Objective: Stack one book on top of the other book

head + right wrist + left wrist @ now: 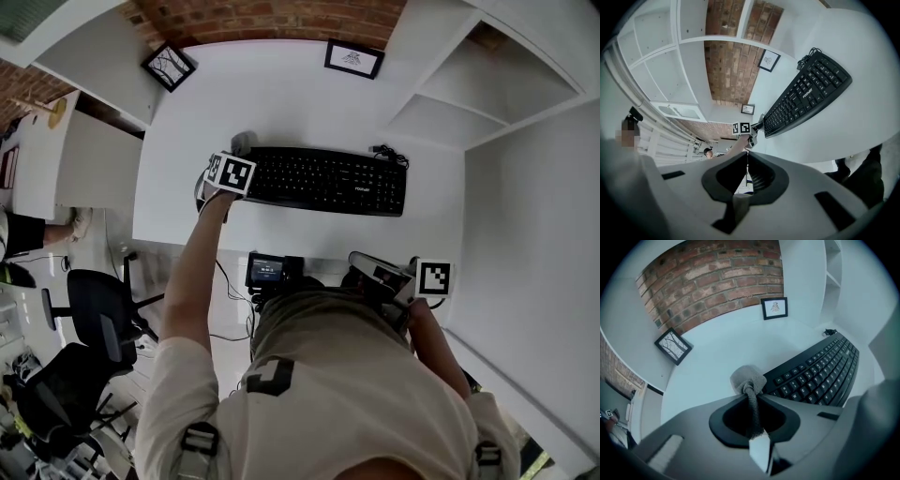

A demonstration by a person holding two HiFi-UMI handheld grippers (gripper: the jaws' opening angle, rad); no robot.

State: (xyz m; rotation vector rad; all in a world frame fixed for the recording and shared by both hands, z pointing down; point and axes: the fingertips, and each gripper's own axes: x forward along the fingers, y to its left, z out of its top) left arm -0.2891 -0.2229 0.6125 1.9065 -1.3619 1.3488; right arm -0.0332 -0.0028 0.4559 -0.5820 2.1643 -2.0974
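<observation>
No book shows in any view. My left gripper (240,150) reaches over the white desk (281,103), just left of the black keyboard (328,180). Its jaws are shut on a grey knotted cloth (748,378), and in the left gripper view the left gripper (751,392) pinches the cloth's tail while the knot bulges out past the tips. My right gripper (375,272) hangs low by the person's body, off the desk's front edge. In the right gripper view the right gripper (746,152) has its jaws pressed together with nothing between them.
Two framed pictures (169,66) (353,58) lean against the brick wall at the desk's back. White shelves (487,84) stand to the right. A small device with a screen (267,270) sits at the desk's front edge. Black office chairs (94,309) stand on the floor at left.
</observation>
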